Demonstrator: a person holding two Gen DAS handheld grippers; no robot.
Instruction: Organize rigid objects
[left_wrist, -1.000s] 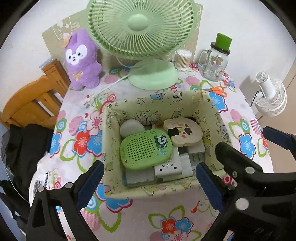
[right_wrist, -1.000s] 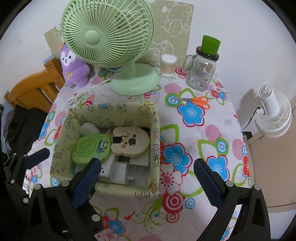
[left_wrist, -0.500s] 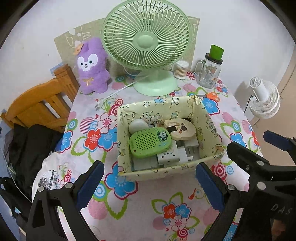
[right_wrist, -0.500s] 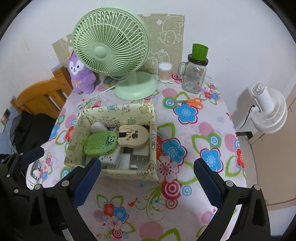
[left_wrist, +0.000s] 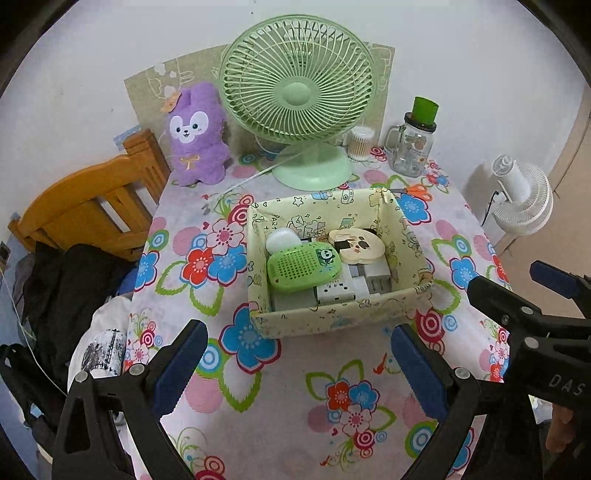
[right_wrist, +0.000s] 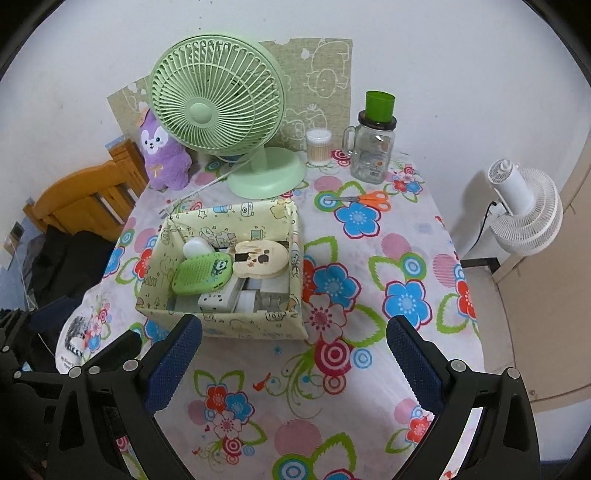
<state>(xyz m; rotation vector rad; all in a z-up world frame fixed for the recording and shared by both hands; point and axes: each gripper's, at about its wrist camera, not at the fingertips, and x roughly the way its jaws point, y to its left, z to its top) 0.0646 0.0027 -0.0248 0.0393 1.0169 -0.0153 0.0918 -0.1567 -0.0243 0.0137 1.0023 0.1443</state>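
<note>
My left gripper (left_wrist: 297, 363) and right gripper (right_wrist: 293, 356) look alike: black angular plastic arms studded with silver screws, each finger (right_wrist: 173, 363) faced with a dimpled blue pad. White letters "DAS" mark the right gripper's body.

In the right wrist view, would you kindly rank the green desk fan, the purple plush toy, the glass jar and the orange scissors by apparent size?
1. Green desk fan
2. Purple plush toy
3. Glass jar, close to the plush; the plush is partly hidden by the fan, so this order is unsure
4. Orange scissors

Home, floral tablecloth (right_wrist: 388, 258), plush toy (left_wrist: 197, 136), desk fan (left_wrist: 299, 96)
</note>
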